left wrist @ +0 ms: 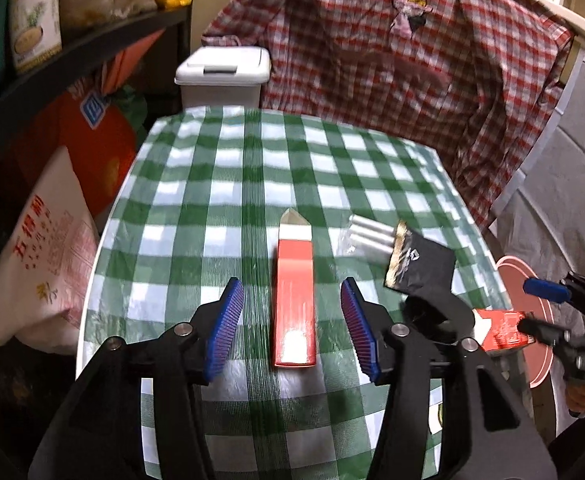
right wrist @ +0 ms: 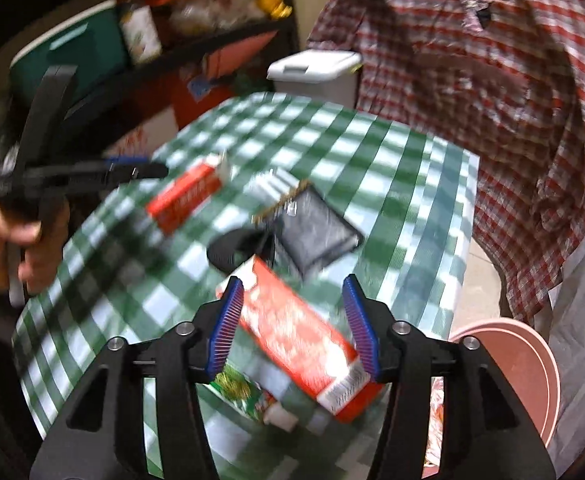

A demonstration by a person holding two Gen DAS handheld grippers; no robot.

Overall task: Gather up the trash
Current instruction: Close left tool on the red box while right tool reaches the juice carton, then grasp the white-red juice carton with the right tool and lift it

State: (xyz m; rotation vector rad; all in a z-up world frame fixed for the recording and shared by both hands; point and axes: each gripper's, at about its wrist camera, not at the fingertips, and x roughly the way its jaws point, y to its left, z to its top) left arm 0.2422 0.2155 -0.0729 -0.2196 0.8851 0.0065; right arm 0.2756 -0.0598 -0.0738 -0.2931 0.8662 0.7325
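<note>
A: Status?

B: Trash mostly uncollected. Left tongs (left wrist: 292,322) spread wide, straddling the slim red box (left wrist: 294,300) at frame centre on the bench (left wrist: 212,184); no contact yet.

A: Right side?

B: Right tongs (right wrist: 293,326) wide too, a bigger red carton (right wrist: 304,340) between the pads; touching or not, blur hides it. Black pouch (right wrist: 316,236), clear wrapper (left wrist: 366,236), green packet (right wrist: 240,390) all loose on the bench.

A: Bin?

B: White lidded bin (left wrist: 224,76) upper middle, behind the bench, lid down. I judge nothing's binned yet.
</note>
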